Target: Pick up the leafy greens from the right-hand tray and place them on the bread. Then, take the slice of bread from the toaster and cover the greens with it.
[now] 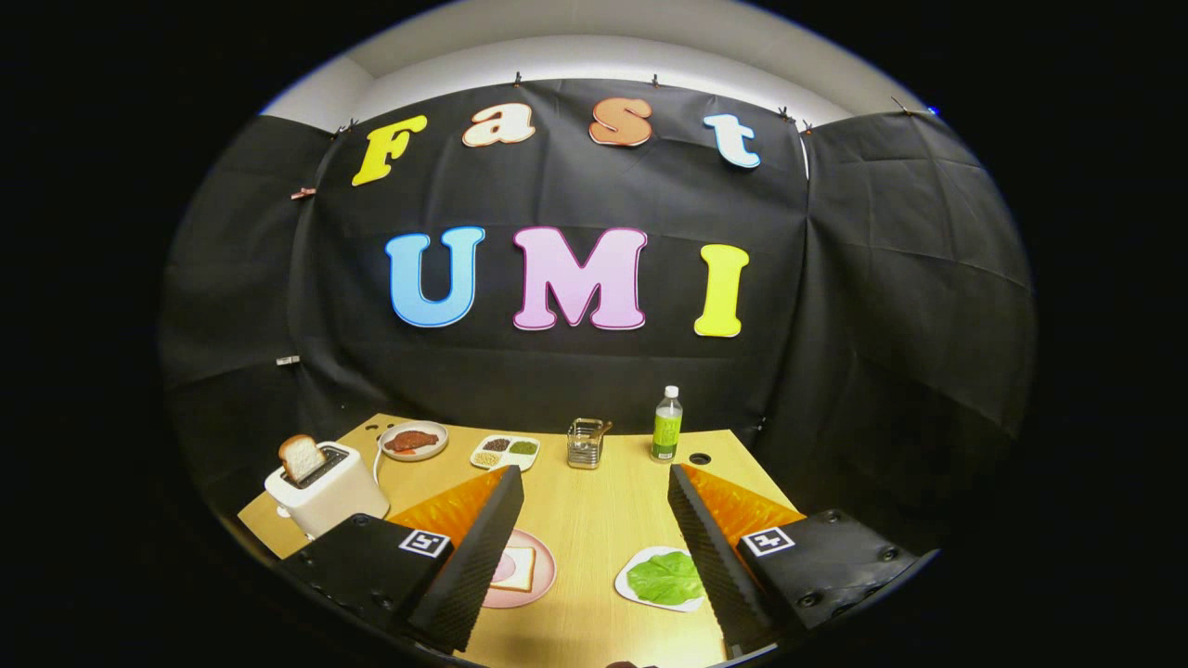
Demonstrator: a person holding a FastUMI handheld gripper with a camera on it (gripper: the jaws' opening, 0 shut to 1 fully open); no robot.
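Gripper view tells me nothing's done yet: my gripper [594,515] hangs spread and empty, greens [665,578] on their tray [633,591], bread [513,569] bare, slice [301,456] in the toaster [327,489].

So the wooden counter [594,520] has a bunch of extra stuff lined up along its far edge, right in front of the black cloth wall [882,306]. From left to right you've got a round plate [414,441] with something reddish-brown on it, then a small white divided tray [505,452] with little portions of dark, green and pale bits in its compartments. Next comes a clear square holder [586,443] with something stuck in it, and a plastic bottle [665,425] with a green label and white cap standing upright near a cable hole [700,458] in the counter.
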